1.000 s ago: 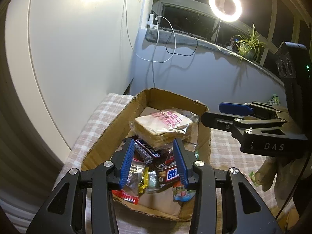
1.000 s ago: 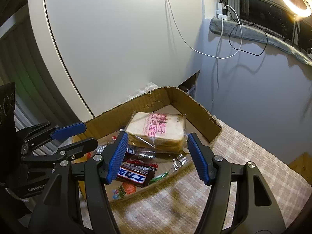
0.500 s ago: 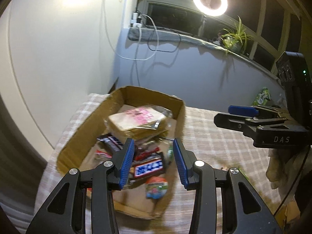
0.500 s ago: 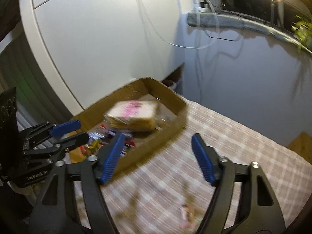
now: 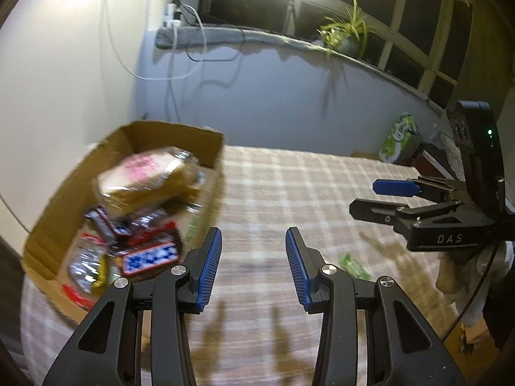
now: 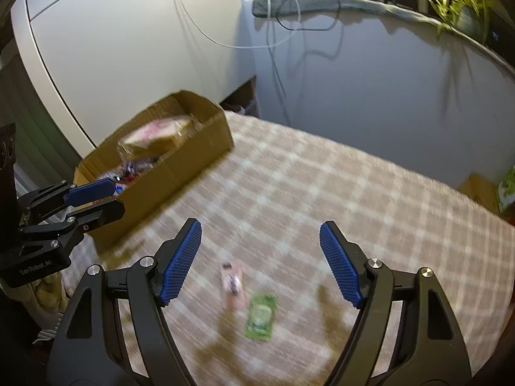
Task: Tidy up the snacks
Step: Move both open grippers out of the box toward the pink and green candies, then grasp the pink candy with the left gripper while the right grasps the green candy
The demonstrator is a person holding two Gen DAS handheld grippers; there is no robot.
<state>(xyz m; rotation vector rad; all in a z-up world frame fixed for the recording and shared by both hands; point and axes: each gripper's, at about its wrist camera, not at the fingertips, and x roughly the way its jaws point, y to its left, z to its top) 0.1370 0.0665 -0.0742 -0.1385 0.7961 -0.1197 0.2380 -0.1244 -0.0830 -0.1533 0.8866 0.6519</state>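
A cardboard box point(image 5: 48, 212) stands at the table's left and holds a wrapped bread loaf point(image 5: 145, 177) and several candy bars point(image 5: 151, 257). It also shows in the right wrist view point(image 6: 180, 167). A green snack packet point(image 6: 261, 316) and a small pink snack point(image 6: 232, 281) lie loose on the checked cloth, below my open, empty right gripper point(image 6: 260, 263). The green packet shows in the left wrist view point(image 5: 353, 266). My left gripper point(image 5: 253, 270) is open and empty over the cloth, right of the box.
A checked cloth point(image 6: 354, 209) covers the table. A green bag point(image 5: 399, 138) stands on the floor past the table's far right. A wall, cables and a window ledge with a plant point(image 5: 344, 35) lie behind.
Both grippers have swung right, away from above the box and out over the cloth. The two loose snacks have come into the right wrist view. Both stay open.
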